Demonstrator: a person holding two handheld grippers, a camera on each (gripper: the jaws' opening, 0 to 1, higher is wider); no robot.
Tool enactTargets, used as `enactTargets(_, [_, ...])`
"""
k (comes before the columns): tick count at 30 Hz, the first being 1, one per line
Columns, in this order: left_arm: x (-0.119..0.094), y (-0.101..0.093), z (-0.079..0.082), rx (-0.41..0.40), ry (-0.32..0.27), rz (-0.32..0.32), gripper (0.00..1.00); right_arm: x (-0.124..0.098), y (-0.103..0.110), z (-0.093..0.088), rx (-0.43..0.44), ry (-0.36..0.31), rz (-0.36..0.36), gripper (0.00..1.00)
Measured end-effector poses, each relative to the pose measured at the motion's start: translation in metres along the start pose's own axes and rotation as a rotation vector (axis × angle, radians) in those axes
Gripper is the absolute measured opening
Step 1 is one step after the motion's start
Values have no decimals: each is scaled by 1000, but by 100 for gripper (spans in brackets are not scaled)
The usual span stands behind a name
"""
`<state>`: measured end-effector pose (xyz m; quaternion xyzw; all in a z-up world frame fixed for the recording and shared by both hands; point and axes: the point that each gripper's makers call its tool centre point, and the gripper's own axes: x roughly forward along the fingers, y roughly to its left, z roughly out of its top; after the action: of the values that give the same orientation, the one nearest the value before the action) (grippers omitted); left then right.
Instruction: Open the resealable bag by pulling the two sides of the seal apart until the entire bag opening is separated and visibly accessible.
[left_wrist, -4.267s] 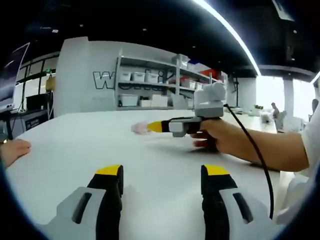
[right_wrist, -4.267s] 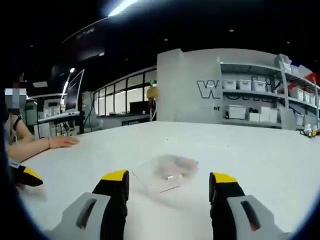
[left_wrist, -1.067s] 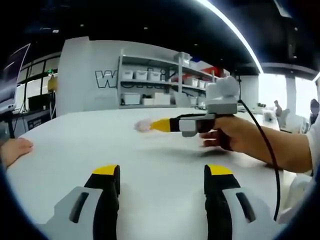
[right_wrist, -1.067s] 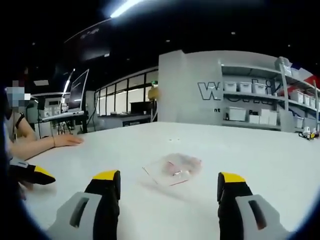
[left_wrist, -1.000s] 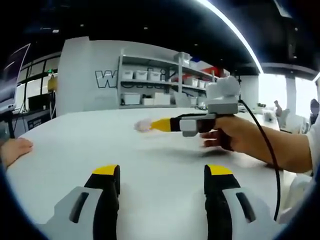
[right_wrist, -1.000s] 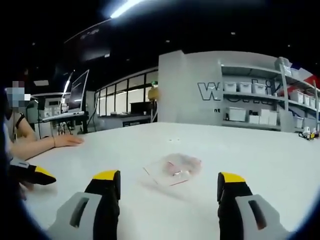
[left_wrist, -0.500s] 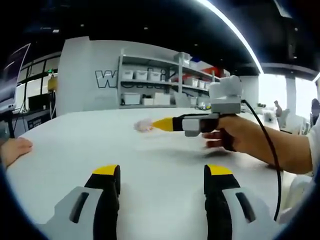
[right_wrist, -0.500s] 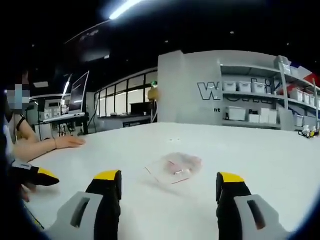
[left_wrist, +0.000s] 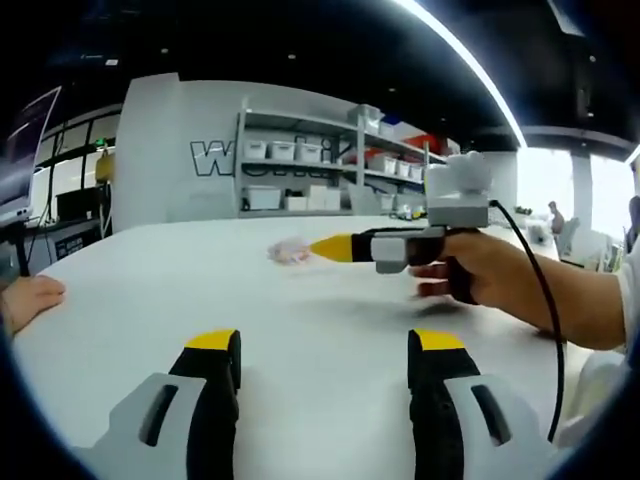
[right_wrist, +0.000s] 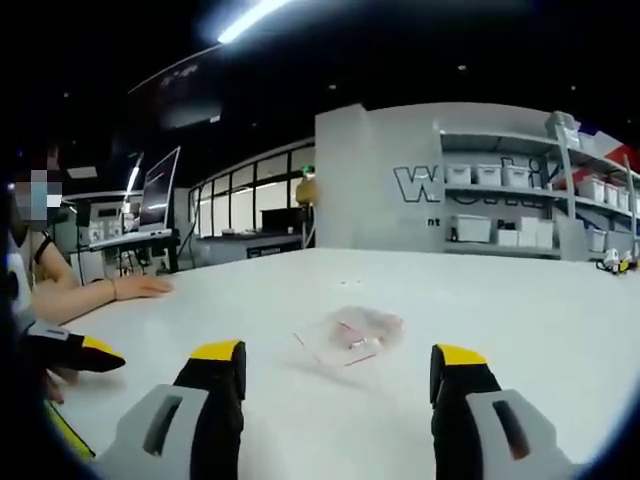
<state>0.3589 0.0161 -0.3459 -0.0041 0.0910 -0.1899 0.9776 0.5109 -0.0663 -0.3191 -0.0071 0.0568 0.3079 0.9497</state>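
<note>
Large grey letters "W" on white wall (right_wrist: 380, 180), rest hidden by shelving (right_wrist: 510, 205)

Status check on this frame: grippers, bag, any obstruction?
Left gripper open, empty. Right gripper open, facing the bag, no contact. Bag flat on white table, untouched. Nothing between jaws and bag.

I see a white table (left_wrist: 300, 320), shelves (right_wrist: 500, 215) of white bins, and a monitor (right_wrist: 160, 185).
</note>
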Motion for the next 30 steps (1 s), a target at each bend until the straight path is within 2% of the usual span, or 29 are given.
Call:
enactTargets(11, [0,1,0,-1,-1,1,68,-18,6,10,11,-33,7,75])
enactTargets(20, [0,1,0,1,1,1,68,-24,7,2,23,-18,10,73])
enactTargets(30, [0,1,-1,-1,2,1,67,-36,9,4,41,-40,9,72])
